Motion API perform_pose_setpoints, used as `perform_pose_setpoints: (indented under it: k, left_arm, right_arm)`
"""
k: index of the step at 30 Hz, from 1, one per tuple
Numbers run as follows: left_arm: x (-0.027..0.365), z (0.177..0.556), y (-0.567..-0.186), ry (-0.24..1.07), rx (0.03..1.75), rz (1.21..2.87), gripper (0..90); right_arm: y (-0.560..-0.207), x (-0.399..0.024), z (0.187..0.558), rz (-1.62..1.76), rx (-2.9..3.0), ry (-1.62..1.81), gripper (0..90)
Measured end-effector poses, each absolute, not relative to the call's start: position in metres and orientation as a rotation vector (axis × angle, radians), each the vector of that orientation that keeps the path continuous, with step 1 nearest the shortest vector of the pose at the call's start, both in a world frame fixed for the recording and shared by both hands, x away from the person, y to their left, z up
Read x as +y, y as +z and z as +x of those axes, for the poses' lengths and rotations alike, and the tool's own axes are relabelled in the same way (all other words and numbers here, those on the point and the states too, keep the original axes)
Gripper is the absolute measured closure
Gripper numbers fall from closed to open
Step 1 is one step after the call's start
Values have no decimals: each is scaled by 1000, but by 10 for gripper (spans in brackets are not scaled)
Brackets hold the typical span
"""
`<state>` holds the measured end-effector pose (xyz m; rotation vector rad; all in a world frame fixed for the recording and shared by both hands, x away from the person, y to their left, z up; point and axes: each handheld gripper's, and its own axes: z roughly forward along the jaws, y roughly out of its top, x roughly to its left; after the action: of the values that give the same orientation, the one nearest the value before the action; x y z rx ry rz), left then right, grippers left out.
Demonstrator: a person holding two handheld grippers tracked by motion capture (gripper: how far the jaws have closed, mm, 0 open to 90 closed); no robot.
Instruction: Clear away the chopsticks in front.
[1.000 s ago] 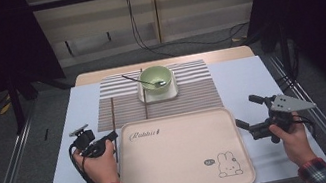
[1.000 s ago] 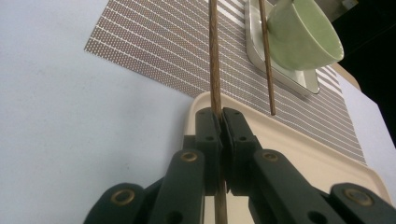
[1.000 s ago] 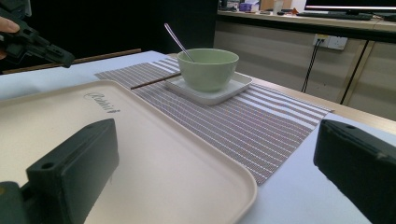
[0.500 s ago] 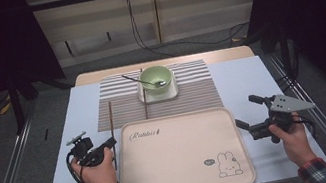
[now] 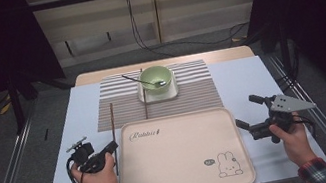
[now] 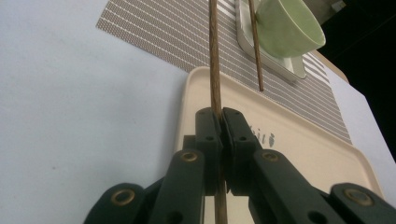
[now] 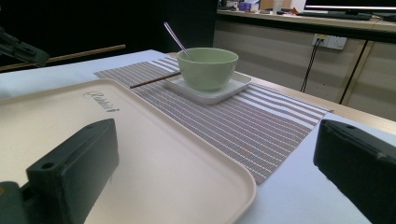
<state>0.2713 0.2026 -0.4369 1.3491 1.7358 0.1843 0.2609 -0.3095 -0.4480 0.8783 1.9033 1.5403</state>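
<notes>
Beige tray [image 5: 185, 169] sits near-centre on the white table [image 5: 58, 140], striped placemat [image 5: 192, 97] beyond it w/ a green bowl [image 5: 156, 77] on a white dish [image 5: 171, 91]. Left gripper [image 5: 108, 149] is clamped on one brown chopstick [image 5: 113, 125] – jaws pinched tight on the shaft in the left gripper view, stick running far-wards along the tray's left edge, its far tip over the mat. Second chopstick [image 5: 144, 95] lies on the mat, left of the bowl. Right gripper [image 5: 247, 113] hovers at the tray's right edge, jaws wide apart, holding nothing. To do the step well, I'd judge: keep the stick level, swing it right over the tray rim, lower before release – a thin stick rolls.
</notes>
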Motion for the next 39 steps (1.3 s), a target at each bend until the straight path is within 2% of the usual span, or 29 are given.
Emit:
perform_pose_setpoints:
  k: [13, 39]
  left_arm:
    - [199, 258, -439, 210, 1735, 1347, 860]
    - [191, 238, -446, 183, 1733, 1369, 859]
  right_arm:
    - [-448, -310, 261, 879, 1904, 1537, 0]
    - [-447, -311, 261, 875, 1909, 1539, 0]
